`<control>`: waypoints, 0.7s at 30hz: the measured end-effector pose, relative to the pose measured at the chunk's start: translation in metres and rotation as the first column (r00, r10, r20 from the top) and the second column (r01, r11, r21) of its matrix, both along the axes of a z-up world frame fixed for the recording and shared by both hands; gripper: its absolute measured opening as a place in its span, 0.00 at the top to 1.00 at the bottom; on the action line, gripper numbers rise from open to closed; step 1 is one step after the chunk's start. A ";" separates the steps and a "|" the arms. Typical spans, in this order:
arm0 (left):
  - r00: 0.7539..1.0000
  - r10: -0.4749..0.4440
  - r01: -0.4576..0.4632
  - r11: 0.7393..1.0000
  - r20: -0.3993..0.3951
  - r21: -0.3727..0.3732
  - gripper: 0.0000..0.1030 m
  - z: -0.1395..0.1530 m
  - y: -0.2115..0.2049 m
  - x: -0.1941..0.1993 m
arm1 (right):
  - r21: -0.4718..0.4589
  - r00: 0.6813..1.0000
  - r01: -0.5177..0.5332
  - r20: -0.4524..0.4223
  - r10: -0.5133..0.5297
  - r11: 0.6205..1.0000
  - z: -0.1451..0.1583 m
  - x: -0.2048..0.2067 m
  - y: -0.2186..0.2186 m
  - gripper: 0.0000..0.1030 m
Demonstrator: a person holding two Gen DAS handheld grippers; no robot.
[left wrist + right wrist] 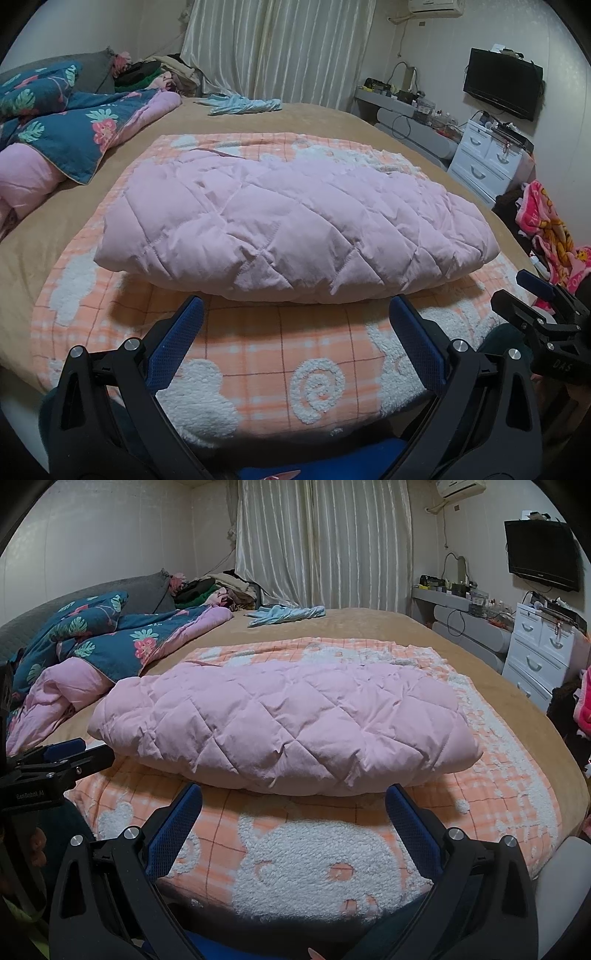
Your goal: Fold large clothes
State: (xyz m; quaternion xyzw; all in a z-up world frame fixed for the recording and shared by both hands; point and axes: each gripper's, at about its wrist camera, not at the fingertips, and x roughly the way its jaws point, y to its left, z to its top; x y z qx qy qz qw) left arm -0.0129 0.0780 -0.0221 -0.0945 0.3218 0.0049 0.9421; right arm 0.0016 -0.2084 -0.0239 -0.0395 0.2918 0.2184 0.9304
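Note:
A pink quilted padded garment [291, 225] lies folded into a thick oblong bundle on an orange checked blanket [258, 362] on the bed; it also shows in the right wrist view [288, 723]. My left gripper [295, 306] is open and empty, its blue pads just short of the bundle's near edge. My right gripper [293, 792] is open and empty, also just short of the near edge. The right gripper appears at the right edge of the left wrist view [532, 291]; the left gripper at the left edge of the right wrist view [74, 753].
A blue floral quilt [70, 122] with pink lining is heaped at the back left. A light blue cloth [243, 105] lies at the far end of the tan bed [332, 118]. A white drawer unit [487, 155], a shelf and a wall TV stand to the right.

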 end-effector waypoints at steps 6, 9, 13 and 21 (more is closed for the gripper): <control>1.000 -0.001 0.001 1.000 0.001 0.001 0.09 0.001 0.000 0.000 | 0.001 1.000 0.000 0.001 0.000 1.000 0.000 0.000 0.000 0.04; 1.000 0.000 0.000 1.000 0.004 0.002 0.09 0.001 0.001 0.000 | 0.002 1.000 0.001 0.001 -0.001 1.000 0.000 0.000 0.000 0.04; 1.000 0.003 -0.003 1.000 0.004 0.001 0.09 0.003 0.003 0.000 | 0.004 1.000 0.002 0.003 -0.002 1.000 0.003 -0.002 -0.001 0.04; 1.000 0.002 -0.002 1.000 0.004 0.004 0.09 0.003 0.003 -0.001 | 0.003 1.000 0.001 0.004 -0.001 1.000 0.004 -0.002 -0.002 0.04</control>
